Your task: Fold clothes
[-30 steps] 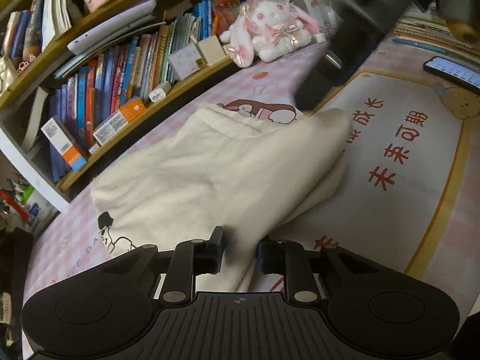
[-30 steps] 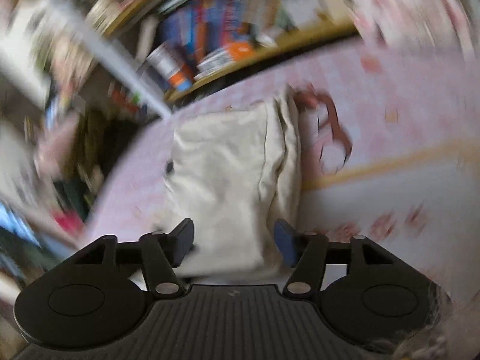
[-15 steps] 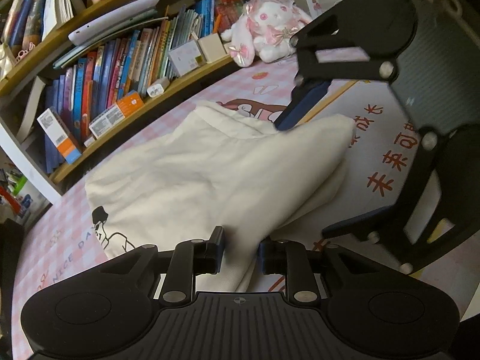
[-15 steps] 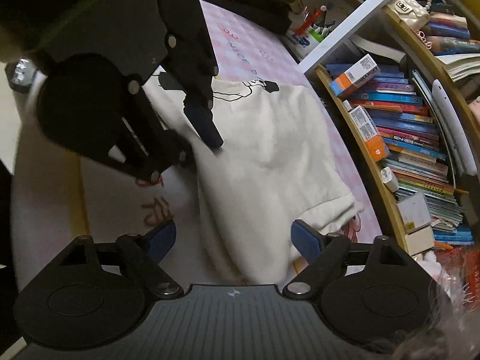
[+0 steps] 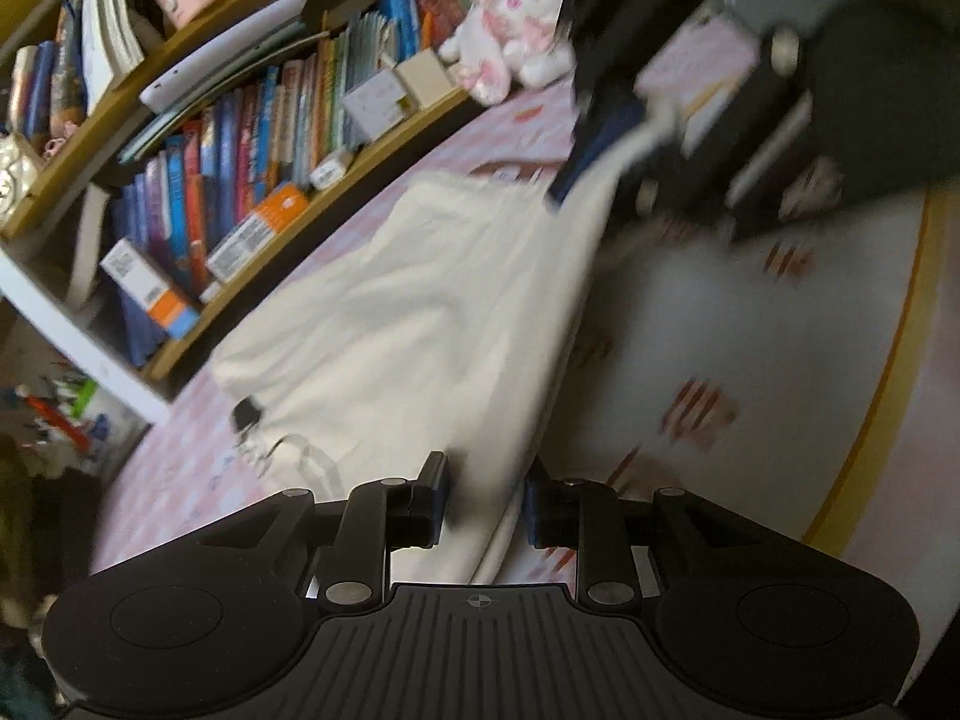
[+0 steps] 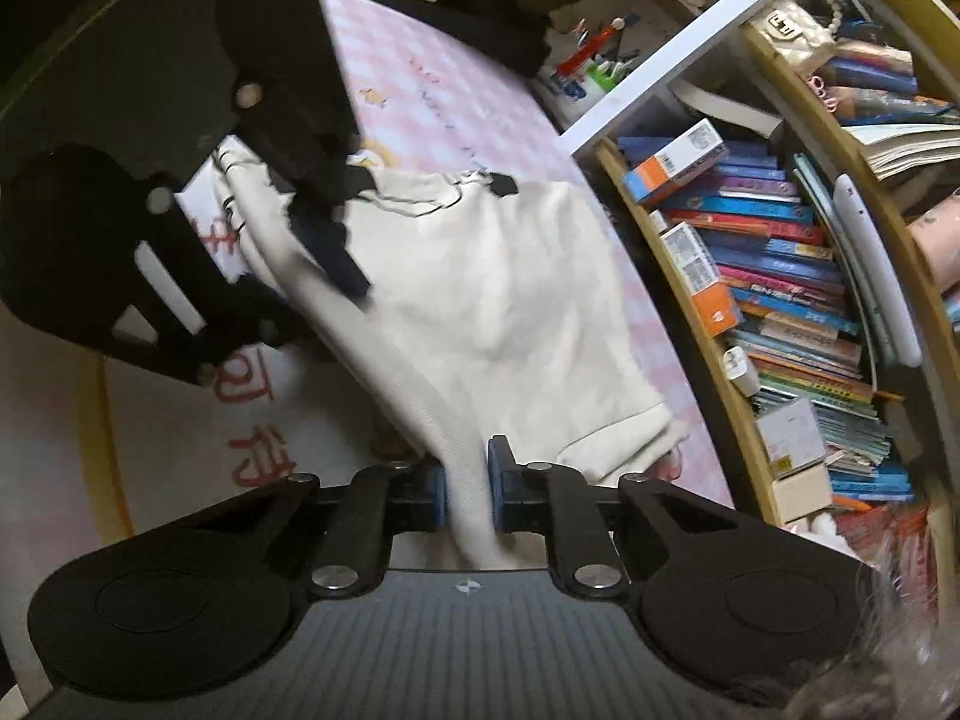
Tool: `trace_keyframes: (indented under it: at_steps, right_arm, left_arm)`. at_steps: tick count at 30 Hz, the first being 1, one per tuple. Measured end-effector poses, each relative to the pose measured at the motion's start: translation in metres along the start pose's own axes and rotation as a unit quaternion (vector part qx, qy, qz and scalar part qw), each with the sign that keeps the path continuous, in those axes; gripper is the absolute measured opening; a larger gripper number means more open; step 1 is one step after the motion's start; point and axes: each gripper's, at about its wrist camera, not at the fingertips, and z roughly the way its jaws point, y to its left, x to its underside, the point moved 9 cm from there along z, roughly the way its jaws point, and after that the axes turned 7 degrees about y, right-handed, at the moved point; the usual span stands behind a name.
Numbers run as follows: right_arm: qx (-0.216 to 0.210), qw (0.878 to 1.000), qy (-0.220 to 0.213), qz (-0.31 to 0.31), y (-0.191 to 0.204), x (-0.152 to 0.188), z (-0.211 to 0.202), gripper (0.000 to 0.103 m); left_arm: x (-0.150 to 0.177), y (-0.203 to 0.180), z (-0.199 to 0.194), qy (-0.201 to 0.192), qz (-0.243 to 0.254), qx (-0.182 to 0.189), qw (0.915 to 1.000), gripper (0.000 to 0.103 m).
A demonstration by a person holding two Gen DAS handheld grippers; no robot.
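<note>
Our right gripper point(image 6: 467, 495) had just been closing, and in its own view the blue pads point(image 6: 437, 498) pressed from both sides on a bunched edge of the cream garment point(image 6: 504, 300), so we held the cloth there. We saw the same grip from the left wrist view, blurred, where the right gripper point(image 5: 612, 156) sat at the far end of the garment point(image 5: 420, 312) with a strip of fabric pinched at its tip. Our left gripper point(image 5: 485, 501) had just been easing open a little, its jaws narrow; the near edge of the cloth ran between its fingers point(image 5: 433, 495), but with the blur we could not tell whether the pads pressed on it. In the right wrist view the left gripper point(image 6: 336, 252) stood at the opposite end of the garment, by the black line drawing printed on it.

The garment lay stretched between our two grippers on a pink checked surface point(image 6: 444, 102), partly over a white mat point(image 5: 750, 330) with red characters and a yellow border. A bookshelf point(image 6: 780, 276) packed with books ran along the far side of the cloth, and a white-and-pink plush rabbit point(image 5: 510, 42) sat at its end.
</note>
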Motion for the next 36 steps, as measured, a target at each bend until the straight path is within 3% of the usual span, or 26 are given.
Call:
trace_keyframes:
  at_steps: [10, 21, 22, 25, 30, 36]
  right_arm:
    - [-0.004, 1.0, 0.006, 0.001, 0.002, 0.007, -0.003, 0.012]
    - [-0.016, 1.0, 0.022, 0.009, 0.015, 0.019, 0.01, 0.018]
    - [-0.017, 1.0, 0.022, 0.01, 0.015, 0.019, 0.01, 0.018]
    - [-0.019, 1.0, 0.02, 0.012, 0.015, 0.019, 0.007, 0.013]
    - [-0.021, 1.0, 0.015, 0.018, 0.013, 0.02, -0.003, 0.011]
    - [-0.055, 0.998, 0.013, 0.026, 0.017, 0.028, -0.026, 0.011]
  left_arm:
    - [0.031, 0.027, 0.002, 0.009, 0.033, -0.065, 0.9973, 0.028]
    - [0.032, 0.016, 0.004, 0.01, 0.102, -0.096, 0.9901, 0.027]
    - [0.033, 0.015, 0.004, 0.011, 0.109, -0.099, 0.989, 0.024]
    - [0.033, 0.01, 0.002, 0.014, 0.121, -0.085, 0.9889, 0.008]
    - [0.031, 0.004, -0.013, 0.013, 0.122, -0.075, 0.9896, 0.006]
    - [0.034, -0.009, -0.041, 0.01, 0.135, -0.06, 0.989, 0.006]
